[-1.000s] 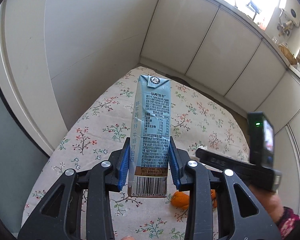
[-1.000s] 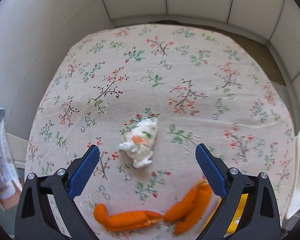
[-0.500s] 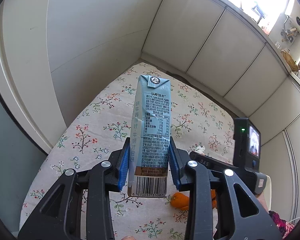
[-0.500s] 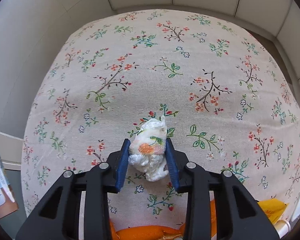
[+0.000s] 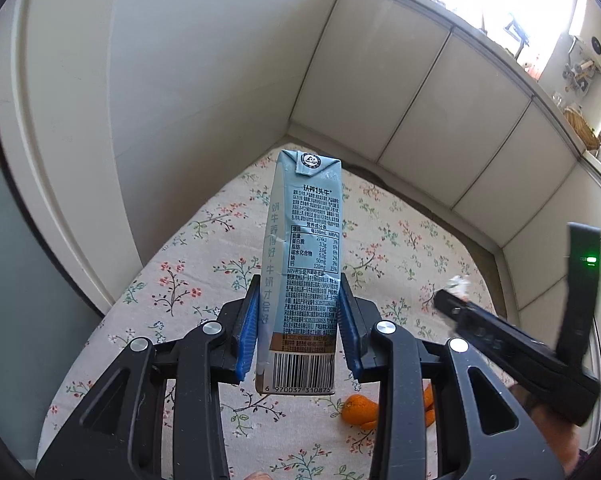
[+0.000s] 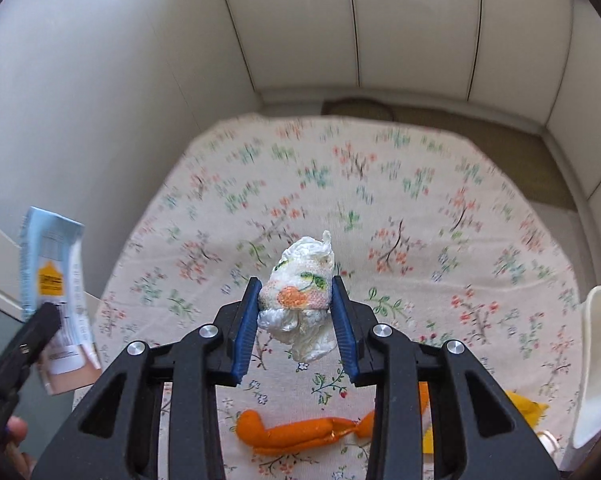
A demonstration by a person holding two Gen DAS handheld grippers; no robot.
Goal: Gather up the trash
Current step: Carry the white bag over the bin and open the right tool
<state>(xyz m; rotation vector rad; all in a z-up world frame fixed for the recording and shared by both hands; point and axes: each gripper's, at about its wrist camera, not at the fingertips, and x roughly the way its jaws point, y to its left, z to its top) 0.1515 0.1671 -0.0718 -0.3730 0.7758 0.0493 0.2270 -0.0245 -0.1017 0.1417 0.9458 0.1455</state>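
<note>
The left hand-held gripper pointed forward over the floral tablecloth and was clamped on a pale blue milk carton, its blue pads pressing both narrow sides near the barcode end. The carton stood upright between them, its folded top toward twelve o'clock, lifted off the cloth. In the right wrist view the same carton showed at nine o'clock, tilted slightly.

The right hand-held gripper was closed on a crumpled white tissue wad printed with an orange and green motif; the wad bulged above and below the pads and hung clear of the tablecloth. From the left wrist view that gripper entered at three o'clock, the white wad at its tip.

Orange peel lay on the cloth at six o'clock, under the right gripper, and appeared again at five o'clock in the left view. A white container's rim sat at four o'clock; its contents could not be seen.
</note>
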